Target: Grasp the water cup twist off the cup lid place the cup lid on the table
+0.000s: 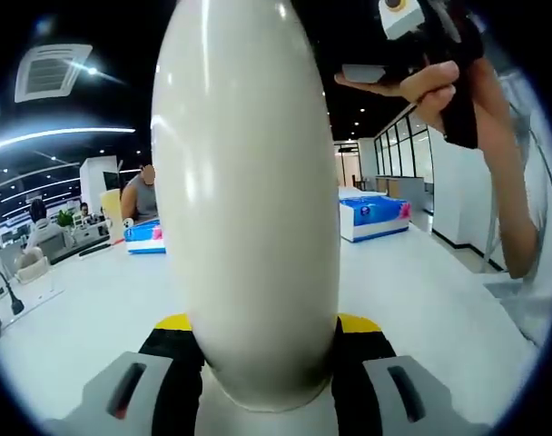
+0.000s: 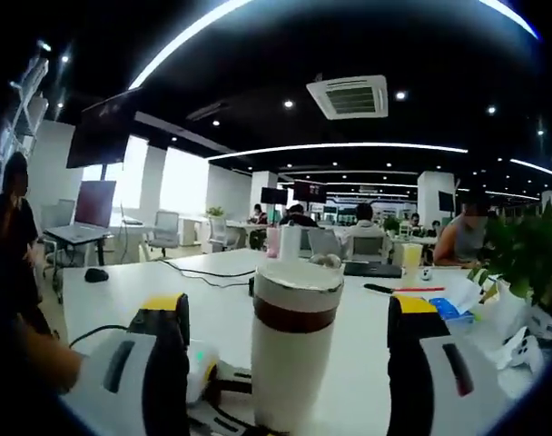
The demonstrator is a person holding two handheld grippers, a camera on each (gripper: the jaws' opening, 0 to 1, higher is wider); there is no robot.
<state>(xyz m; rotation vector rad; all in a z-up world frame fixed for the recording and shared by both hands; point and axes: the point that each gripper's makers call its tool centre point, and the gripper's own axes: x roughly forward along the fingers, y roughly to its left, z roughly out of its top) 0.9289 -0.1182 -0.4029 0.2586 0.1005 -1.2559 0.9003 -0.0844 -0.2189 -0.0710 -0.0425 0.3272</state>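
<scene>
Standing upright on the long white table [image 2: 122, 300] is the tall cream-white water cup [image 2: 290, 350], its rounded cream lid [image 2: 299, 277] on top above a dark brown band [image 2: 294, 315]. In the left gripper view the cup's smooth pale body [image 1: 249, 191] looms right up against the lens, and the left gripper [image 1: 262, 381] has its grey, yellow-tipped jaws pressed against the cup's lower part on both sides, clamped on it. In the right gripper view the right gripper [image 2: 290, 363] has its jaws spread wide, one on each side of the cup and clear of it, nothing touching. The lid sits between the two yellow tips, a little beyond them.

Just beside the cup's foot, low down by the right gripper's own jaw, a small white device with a green light [image 2: 202, 363] lies on the table, and the left gripper holding the cup shows there too. Well behind the cup a black cable [image 2: 203, 271] snakes across the table. Off to the cup's far side in the left gripper view sit blue and white tissue boxes [image 1: 376, 216], and above it the person's hand [image 1: 430, 86] grips the other tool's black handle. Seated people [image 2: 367, 227] work at desks well beyond the cup.
</scene>
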